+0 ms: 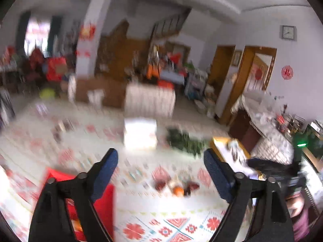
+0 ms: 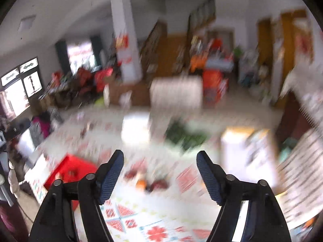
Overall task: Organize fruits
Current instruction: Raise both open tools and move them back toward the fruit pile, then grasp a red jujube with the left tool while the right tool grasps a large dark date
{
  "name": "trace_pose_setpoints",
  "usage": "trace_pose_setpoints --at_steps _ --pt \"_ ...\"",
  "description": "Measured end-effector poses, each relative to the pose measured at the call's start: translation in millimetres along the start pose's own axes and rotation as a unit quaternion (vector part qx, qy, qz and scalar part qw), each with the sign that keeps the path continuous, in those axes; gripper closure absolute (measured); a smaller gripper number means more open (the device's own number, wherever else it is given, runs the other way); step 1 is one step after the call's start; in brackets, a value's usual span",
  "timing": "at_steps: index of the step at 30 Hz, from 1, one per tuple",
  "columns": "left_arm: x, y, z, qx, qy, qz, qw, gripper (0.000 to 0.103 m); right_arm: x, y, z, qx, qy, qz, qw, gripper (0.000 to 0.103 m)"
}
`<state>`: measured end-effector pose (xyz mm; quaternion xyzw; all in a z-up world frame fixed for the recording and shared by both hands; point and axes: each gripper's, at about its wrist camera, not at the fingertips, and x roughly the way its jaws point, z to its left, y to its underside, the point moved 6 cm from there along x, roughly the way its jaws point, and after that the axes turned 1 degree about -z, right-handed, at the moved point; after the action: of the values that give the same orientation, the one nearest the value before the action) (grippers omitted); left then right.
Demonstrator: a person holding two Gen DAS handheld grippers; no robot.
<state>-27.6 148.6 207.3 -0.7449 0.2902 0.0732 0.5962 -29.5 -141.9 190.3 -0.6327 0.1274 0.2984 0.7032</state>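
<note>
Both frames smeared with motion blur, so detail is limited. I judge the step in hand as the approach to the fruit; nothing is gripped yet.

Biggest thing: the table [image 1: 141, 217], covered with a flat white cloth printed in red and teal geometric motifs. It looks smooth, so round fruit may roll if I nudge it. Next, a red bin [image 2: 69, 171], boxy with hard-looking walls, at the table's left side; I take it as the likely drop spot but can't confirm. A white box [image 1: 140, 133] and a dark green leafy heap [image 1: 184, 141] sit farther back.

The fruit cluster [image 1: 176, 187] lies on the cloth ahead, between my fingers in both views: a small round orange fruit [image 2: 140, 183] touching dark reddish rounded pieces. Exact kinds unreadable.

My left gripper [image 1: 160, 167] has its fingers spread wide, nothing between them. Right gripper [image 2: 159, 168] same, spread and empty. Pads are blue, ribbed, rubbery-looking.

To do it well: slow down, pick one outer fruit, straddle its widest part, close gently.
</note>
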Motion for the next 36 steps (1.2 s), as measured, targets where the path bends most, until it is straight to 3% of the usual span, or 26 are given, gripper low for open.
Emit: trace_pose_setpoints --at_steps 1,2,4,7,12,19,24,30,34,36 --pt "20.5 16.7 3.8 -0.01 0.008 0.024 0.9996 0.04 31.9 17.0 -3.4 0.014 -0.008 0.023 1.0 0.049" --pt "38.0 33.4 8.2 -0.024 0.018 0.047 0.9984 0.043 65.1 34.3 -8.4 0.03 -0.013 0.05 0.998 0.055" --pt "69.8 63.4 19.9 -0.054 0.029 0.085 0.9945 0.044 126.4 64.6 -20.3 0.064 -0.028 0.098 0.993 0.056" --pt "96.4 85.9 31.0 -0.077 0.019 0.109 0.9909 0.044 183.2 87.1 -25.9 0.075 -0.027 0.137 0.987 0.056" --pt "125.1 96.8 31.6 -0.08 0.0 0.123 0.9892 0.044 230.3 99.8 -24.9 0.065 -0.011 0.17 0.983 0.056" --pt "149.1 112.1 29.7 -0.085 -0.006 0.147 0.9854 0.044 215.2 122.7 -32.2 0.056 0.008 0.191 0.98 0.056" --pt "178.7 121.2 16.1 -0.066 -0.016 0.161 0.9846 0.044 188.6 142.5 -37.6 0.064 -0.013 0.197 0.978 0.056" --pt "218.5 139.0 10.5 -0.034 -0.027 0.184 0.9819 0.044 184.9 145.0 -39.9 0.065 -0.058 0.192 0.977 0.055" --pt "240.8 148.1 10.2 -0.022 -0.036 0.205 0.9779 0.044 181.3 147.4 -42.3 0.075 -0.069 0.182 0.978 0.055" --pt "247.4 148.8 6.9 0.008 -0.048 0.205 0.9776 0.045 179.7 148.3 -42.5 0.079 -0.072 0.174 0.979 0.054"
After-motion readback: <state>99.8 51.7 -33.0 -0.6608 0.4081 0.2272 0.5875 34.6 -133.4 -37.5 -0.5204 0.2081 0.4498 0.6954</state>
